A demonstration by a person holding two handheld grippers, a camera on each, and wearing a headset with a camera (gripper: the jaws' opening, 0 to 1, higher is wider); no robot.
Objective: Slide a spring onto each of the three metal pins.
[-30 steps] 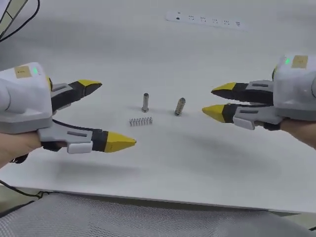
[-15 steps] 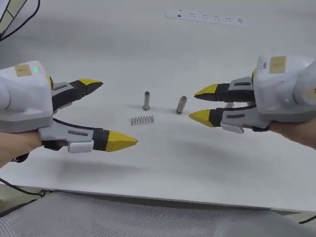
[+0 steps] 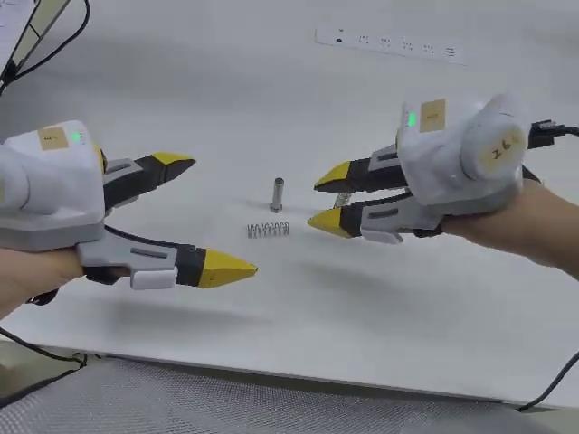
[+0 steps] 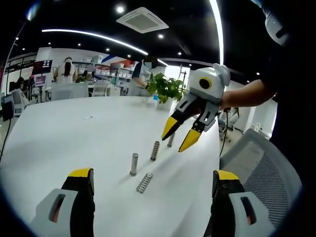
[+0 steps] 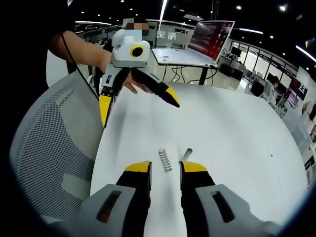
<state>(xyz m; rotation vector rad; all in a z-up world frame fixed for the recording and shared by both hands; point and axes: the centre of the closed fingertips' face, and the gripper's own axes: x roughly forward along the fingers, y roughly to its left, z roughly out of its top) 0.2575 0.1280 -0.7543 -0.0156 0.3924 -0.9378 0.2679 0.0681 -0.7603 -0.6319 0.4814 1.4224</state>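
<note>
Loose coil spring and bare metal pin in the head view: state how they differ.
The loose silver coil spring lies on its side; the bare silver metal pin stands upright. The spring is open wound wire; the pin is a solid smooth cylinder. Both are silvery metal, resting apart on the white table.

The white, yellow-tipped right gripper (image 3: 326, 199) hides most of a grey metal pin (image 3: 342, 200) in the head view. In the left gripper view, the farthest small pin (image 4: 171, 140) is too small to tell whether it carries a spring.
</note>
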